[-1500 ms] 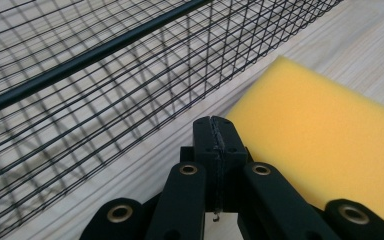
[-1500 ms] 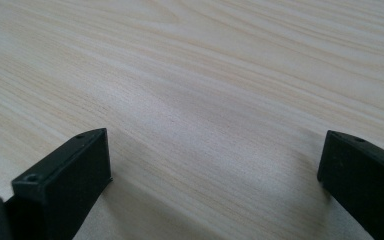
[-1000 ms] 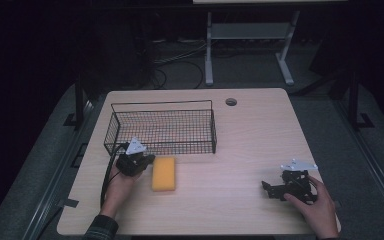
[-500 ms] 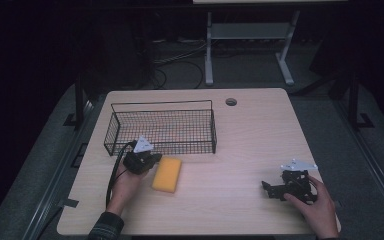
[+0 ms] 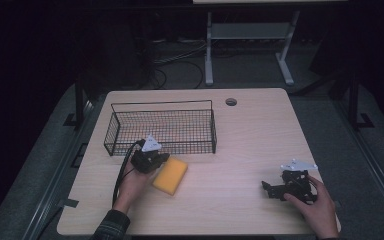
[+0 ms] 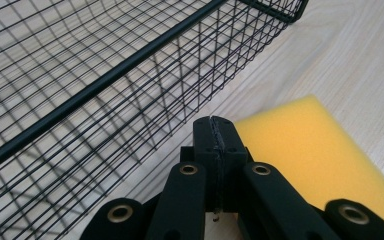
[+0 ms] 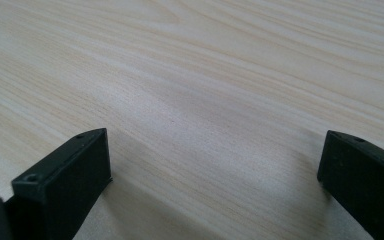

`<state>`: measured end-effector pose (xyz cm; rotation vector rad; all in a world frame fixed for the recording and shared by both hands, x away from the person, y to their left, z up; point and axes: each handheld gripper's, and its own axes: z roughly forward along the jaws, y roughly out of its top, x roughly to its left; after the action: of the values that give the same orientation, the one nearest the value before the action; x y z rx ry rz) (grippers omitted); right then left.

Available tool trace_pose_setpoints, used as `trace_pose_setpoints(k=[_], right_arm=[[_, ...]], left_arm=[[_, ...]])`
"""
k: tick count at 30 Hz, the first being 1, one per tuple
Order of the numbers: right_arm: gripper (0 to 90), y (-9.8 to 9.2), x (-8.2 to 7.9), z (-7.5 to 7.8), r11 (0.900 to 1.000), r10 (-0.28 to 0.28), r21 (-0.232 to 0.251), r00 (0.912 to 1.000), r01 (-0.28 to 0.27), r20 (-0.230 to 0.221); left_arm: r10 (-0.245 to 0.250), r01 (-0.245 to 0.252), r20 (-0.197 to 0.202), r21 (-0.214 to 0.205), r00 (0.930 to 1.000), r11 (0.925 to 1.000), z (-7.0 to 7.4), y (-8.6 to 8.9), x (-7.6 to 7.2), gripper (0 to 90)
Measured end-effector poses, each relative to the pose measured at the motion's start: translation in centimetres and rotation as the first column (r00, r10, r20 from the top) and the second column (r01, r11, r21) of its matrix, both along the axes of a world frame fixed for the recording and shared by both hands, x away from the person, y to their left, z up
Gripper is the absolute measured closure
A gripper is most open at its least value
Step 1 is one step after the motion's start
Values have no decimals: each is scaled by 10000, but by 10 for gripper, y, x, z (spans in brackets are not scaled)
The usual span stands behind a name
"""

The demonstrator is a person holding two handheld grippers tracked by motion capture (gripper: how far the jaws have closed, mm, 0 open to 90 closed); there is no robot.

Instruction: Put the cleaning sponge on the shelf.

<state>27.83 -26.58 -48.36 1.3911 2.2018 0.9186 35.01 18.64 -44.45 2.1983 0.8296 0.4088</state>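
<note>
Counter [image 5: 240,150] carries a wire basket [image 5: 162,127] just beyond the left gripper [image 6: 215,135], whose fingers are clenched together on nothing, and a yellow sponge [image 6: 310,150] lying flat just beside their tips, on the side away from the basket. The right gripper [image 5: 275,189] rests well apart with its fingers spread wide over bare wood. Judging by this, the approach to the sponge is in hand; the next move calls for parting the left fingers and straddling the sponge's edge.

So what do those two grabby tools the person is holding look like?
Both are black. The left tool has brass-coloured rivets, a grey three-cornered plate and a trailing black cable. The right tool carries a grey plate too. A dark checked sleeve covers the left arm.
</note>
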Motion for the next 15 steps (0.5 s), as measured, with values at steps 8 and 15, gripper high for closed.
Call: trace_pose_setpoints(k=[8,15], right_arm=[[0,0,0,0,10000,-6,2,10000,6,-7],[0,0,0,0,10000,1,-3,10000,-1,3]], left_arm=[[-263,263,-26,-2,9997,9997,0,-12,1,898],[-602,601,-211,-69,9980,9982,1,-22,2,898]])
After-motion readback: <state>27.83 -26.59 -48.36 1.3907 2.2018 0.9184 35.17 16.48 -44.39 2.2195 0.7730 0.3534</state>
